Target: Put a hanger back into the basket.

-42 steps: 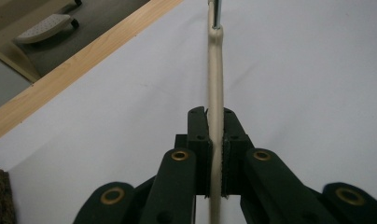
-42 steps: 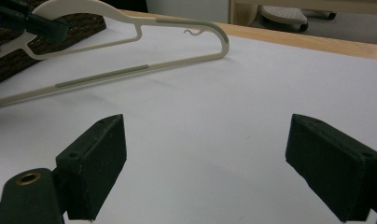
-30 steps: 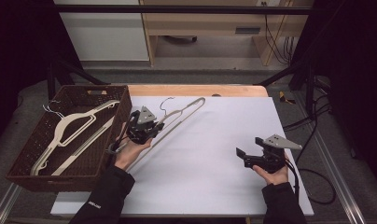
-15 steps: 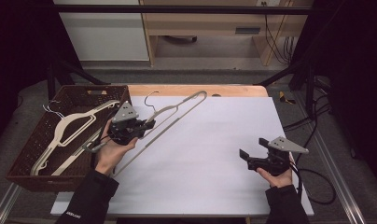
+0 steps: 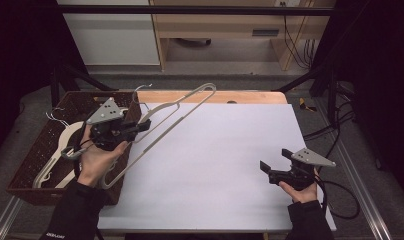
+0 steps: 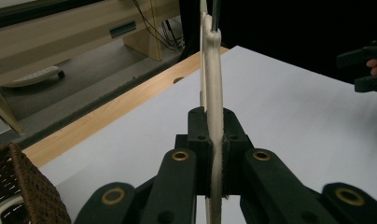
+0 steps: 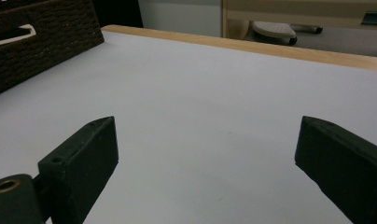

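A cream clothes hanger (image 5: 185, 102) with a wire hook is held tilted above the table's left side, its lower end hanging over the edge of the wicker basket (image 5: 25, 170). My left gripper (image 5: 140, 127) is shut on one of its arms. In the left gripper view the hanger (image 6: 213, 79) runs edge-on between the black jaws of the left gripper (image 6: 213, 135), which press it from both sides. My right gripper (image 5: 275, 160) rests low over the white table at the right, open, with nothing between its jaws. In its own view the right gripper (image 7: 207, 149) spans bare white surface.
The dark wicker basket (image 7: 46, 46) at the left holds other cream hangers (image 5: 65, 145). The white table sheet (image 5: 220, 150) ends at a wooden strip (image 5: 250, 96) at the back. Cables trail off the right edge.
My left gripper has lifted the hanger and carried it left toward the basket. The right gripper has stayed about where it was.
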`<state>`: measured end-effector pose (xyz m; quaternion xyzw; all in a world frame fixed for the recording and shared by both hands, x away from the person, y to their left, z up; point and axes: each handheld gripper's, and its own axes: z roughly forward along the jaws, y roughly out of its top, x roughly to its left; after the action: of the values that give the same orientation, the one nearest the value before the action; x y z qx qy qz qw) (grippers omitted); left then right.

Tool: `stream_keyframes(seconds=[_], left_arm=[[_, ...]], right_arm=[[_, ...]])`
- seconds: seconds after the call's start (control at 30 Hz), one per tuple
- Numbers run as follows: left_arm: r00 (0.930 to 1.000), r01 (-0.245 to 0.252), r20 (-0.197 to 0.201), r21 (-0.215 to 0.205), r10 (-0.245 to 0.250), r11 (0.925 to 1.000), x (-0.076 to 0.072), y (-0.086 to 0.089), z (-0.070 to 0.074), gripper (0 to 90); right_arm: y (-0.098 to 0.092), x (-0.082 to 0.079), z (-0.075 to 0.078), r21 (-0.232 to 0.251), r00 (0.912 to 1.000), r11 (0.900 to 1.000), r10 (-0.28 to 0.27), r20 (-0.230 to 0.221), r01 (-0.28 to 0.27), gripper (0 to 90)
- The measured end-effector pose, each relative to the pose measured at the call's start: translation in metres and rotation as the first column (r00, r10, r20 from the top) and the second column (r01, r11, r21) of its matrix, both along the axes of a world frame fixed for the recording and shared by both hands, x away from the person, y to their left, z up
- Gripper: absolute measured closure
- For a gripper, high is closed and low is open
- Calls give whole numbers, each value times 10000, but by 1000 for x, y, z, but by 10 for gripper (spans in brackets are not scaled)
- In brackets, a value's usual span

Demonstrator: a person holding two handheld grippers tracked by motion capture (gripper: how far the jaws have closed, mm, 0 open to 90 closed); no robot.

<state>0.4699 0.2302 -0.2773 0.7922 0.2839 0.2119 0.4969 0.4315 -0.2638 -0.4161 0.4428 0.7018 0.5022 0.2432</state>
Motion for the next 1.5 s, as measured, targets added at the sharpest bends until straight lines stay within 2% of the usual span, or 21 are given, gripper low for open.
stream_keyframes(seconds=[0.1, 0.17, 0.37, 0.4, 0.43, 0.5, 0.7, 0.83, 1.03, 1.2, 1.37, 1.5], left_arm=[[9999, 64, -120, -168, -66, 9998, -1, 5, 5, 857], [9999, 47, -128, -138, -48, 9999, -2, 8, 10, 857], [9999, 98, 34, -81, -97, 9999, -8, 16, 27, 857], [9999, 88, 101, -39, -88, 10000, -9, 18, 30, 857], [9999, 78, 152, 22, -79, 10000, -9, 20, 33, 857], [9998, 39, 209, 162, -43, 9999, -9, 24, 38, 857], [9993, -170, 350, 585, 150, 9981, -6, 43, 46, 857], [9989, -270, 407, 742, 240, 9969, 1, 60, 46, 857], [9973, -729, 147, 975, 718, 9926, 11, 91, 40, 857], [9950, -998, 41, 817, 998, 9916, 15, 119, 34, 857], [9889, -1445, -231, 752, 1466, 9866, 20, 147, 25, 857], [9817, -1820, -402, 944, 1864, 9788, 25, 166, 17, 857]], right_arm=[[-1, 0, 0, -94, 10000, 10000, 8, 52, -8, 58], [-2, 0, 0, -82, 10000, 10000, 19, 29, -19, 57], [-1, -1, 0, 87, 10000, 10000, 16, -67, -15, 56], [-2, -1, 0, 6, 10000, 10000, -19, -69, 19, 55], [-1, -1, 0, 143, 10000, 9999, 18, -86, -17, 55], [-3, -1, -1, -139, 10000, 9999, -4, -49, 4, 55], [-3, -1, 0, -101, 10000, 9999, -34, -4, 33, 52], [-3, -1, 0, -70, 10000, 10000, -53, -25, 52, 50], [-3, -1, 0, -95, 10000, 9999, -53, 16, 53, 47], [-2, -1, 0, -14, 10000, 10000, -70, -68, 70, 47], [-2, 0, -1, -44, 9999, 10000, -86, -101, 85, 47], [-2, 1, -2, -113, 9999, 9999, -31, -99, 29, 48]])
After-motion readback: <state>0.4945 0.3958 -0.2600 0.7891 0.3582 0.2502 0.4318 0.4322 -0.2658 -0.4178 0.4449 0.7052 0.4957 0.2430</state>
